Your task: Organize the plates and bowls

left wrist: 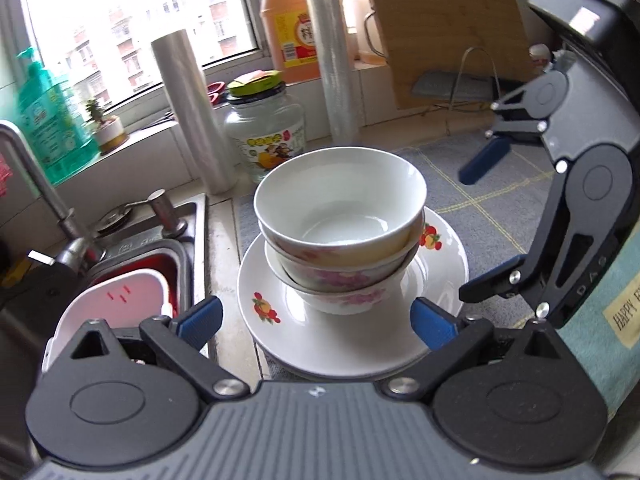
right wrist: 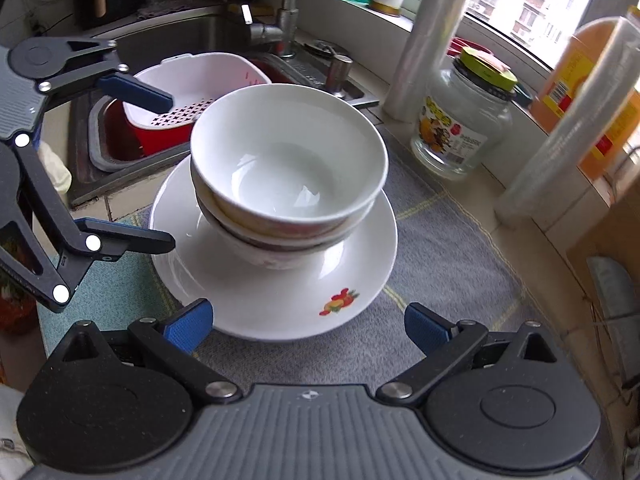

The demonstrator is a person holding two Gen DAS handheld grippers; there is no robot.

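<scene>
1. Left gripper (left wrist: 316,322): blue-padded fingers (left wrist: 202,320) spread wide, grasping nothing.
2. Right gripper (right wrist: 308,326): fingers likewise released and empty.
3. Fruit-patterned plates (left wrist: 352,340): stacked just beyond both fingertip pairs, on a grey mat (right wrist: 440,256).
4. Three nested bowls (left wrist: 340,216): centred on the plates, clear of all pads.
5. Glass jar (left wrist: 266,136): far beyond the fingers, behind the stack.

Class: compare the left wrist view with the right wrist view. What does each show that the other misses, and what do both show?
Left wrist only: the bamboo cutting board leaning on its wire rack.

Right wrist only: the perforated base of the white plastic colander in the sink.

Both: nested white ceramic bowls on a fruit-printed white plate, the glass jar, and open left tongs and right tongs.
</scene>
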